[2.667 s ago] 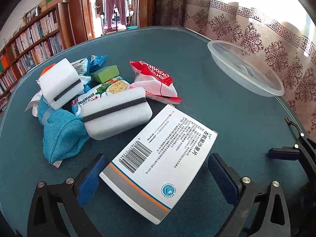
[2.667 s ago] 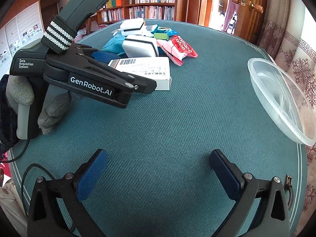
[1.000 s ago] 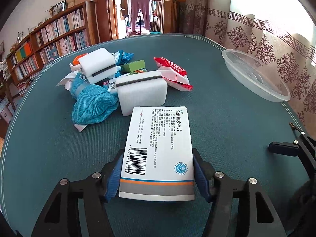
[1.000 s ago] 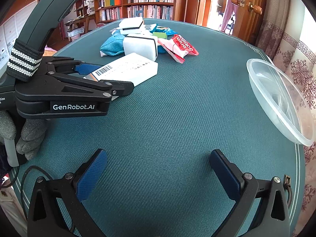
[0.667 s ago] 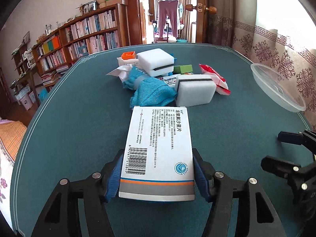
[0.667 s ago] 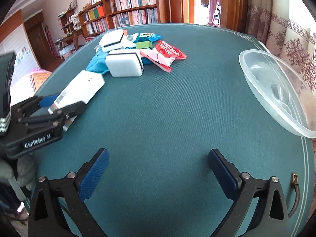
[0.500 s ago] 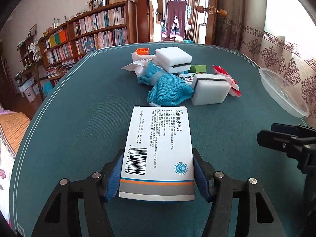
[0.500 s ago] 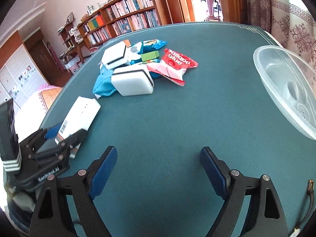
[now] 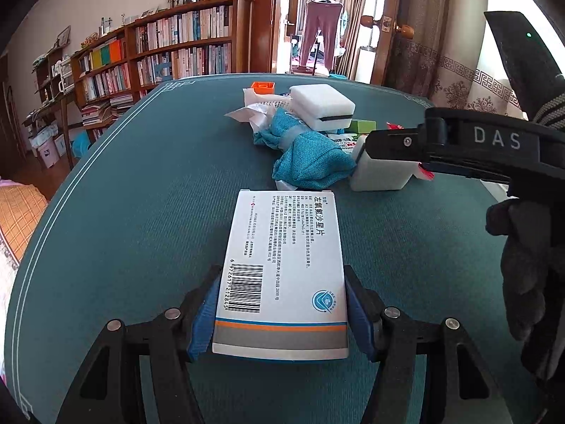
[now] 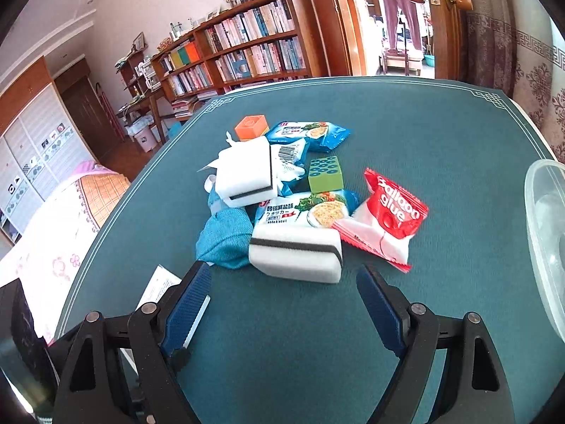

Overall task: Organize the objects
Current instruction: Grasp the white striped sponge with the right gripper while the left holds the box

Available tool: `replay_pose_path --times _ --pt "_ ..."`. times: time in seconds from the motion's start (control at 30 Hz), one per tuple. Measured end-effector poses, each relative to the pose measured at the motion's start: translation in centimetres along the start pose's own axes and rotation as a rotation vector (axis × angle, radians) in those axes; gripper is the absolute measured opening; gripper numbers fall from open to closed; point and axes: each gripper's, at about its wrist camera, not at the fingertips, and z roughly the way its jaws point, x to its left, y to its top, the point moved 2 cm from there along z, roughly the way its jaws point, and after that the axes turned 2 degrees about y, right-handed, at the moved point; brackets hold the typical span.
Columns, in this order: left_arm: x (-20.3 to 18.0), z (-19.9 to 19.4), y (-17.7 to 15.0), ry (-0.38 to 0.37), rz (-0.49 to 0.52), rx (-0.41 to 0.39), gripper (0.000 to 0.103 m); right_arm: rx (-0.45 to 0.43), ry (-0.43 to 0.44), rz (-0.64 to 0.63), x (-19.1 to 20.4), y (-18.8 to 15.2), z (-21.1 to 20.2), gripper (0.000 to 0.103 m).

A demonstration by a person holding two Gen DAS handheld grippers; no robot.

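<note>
In the left wrist view, the left gripper [image 9: 280,314] pinches the white medicine box [image 9: 284,265] by its long sides near the barcode end; the box juts out over the green table [image 9: 123,212], toward the pile near the far edge. Held only at one end, it could pivot or slip out if the hand swings. The right gripper [image 9: 367,145] crosses in from the right above the nearer white sponge [image 9: 381,176], so the two tools could knock together. In the right wrist view, the right gripper [image 10: 282,304] is spread, its jaws having just been closing with nothing between them, just short of that sponge [image 10: 296,254]. Closing there could also snag the teal cloth [image 10: 226,236] touching its left side or drag the biscuit packet [image 10: 303,208] leaning on it. The clear plastic bowl [image 10: 543,247] sits at the right edge.
</note>
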Motion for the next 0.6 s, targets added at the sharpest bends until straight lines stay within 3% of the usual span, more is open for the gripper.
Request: replay_pose_path --times 0.13,0.3,0.6 --pt "-0.2 0.0 0.0 0.000 0.001 0.000 0.067 0.010 -0.018 0.004 -0.1 0.5 1.4 0.085" --pt "-0.2 0.0 -0.1 -0.002 0.005 0.001 0.067 0.030 -0.041 0.000 -0.6 0.3 2.5 0.062" --pt "-0.3 -0.1 -0.2 0.002 0.017 -0.011 0.067 0.023 -0.017 0.010 -1.2 -1.4 0.5 0.061"
